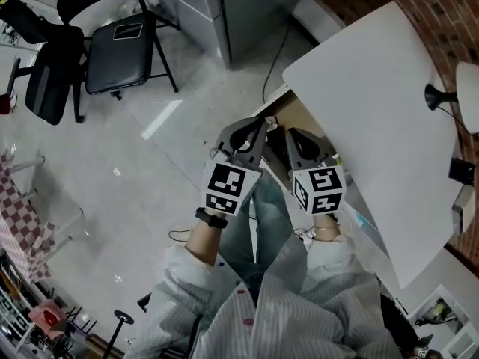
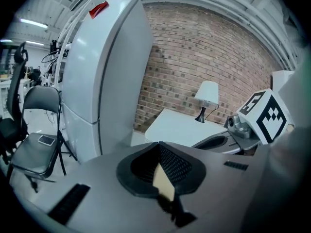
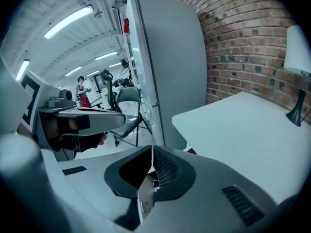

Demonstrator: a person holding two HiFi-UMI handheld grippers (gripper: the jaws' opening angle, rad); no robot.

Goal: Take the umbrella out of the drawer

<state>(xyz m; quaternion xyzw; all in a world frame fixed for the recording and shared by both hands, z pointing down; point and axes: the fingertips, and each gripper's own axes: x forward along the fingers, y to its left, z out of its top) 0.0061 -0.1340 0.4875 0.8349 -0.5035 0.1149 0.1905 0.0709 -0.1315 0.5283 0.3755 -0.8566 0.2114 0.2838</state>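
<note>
A lab hall dressed as a home: brick wall (image 2: 204, 57), fridge (image 2: 102, 76), table (image 1: 374, 88) with lamp (image 1: 435, 96) at two o'clock, folding chair (image 1: 116, 51) at ten o'clock, strip lights (image 3: 68, 21) overhead.
</note>
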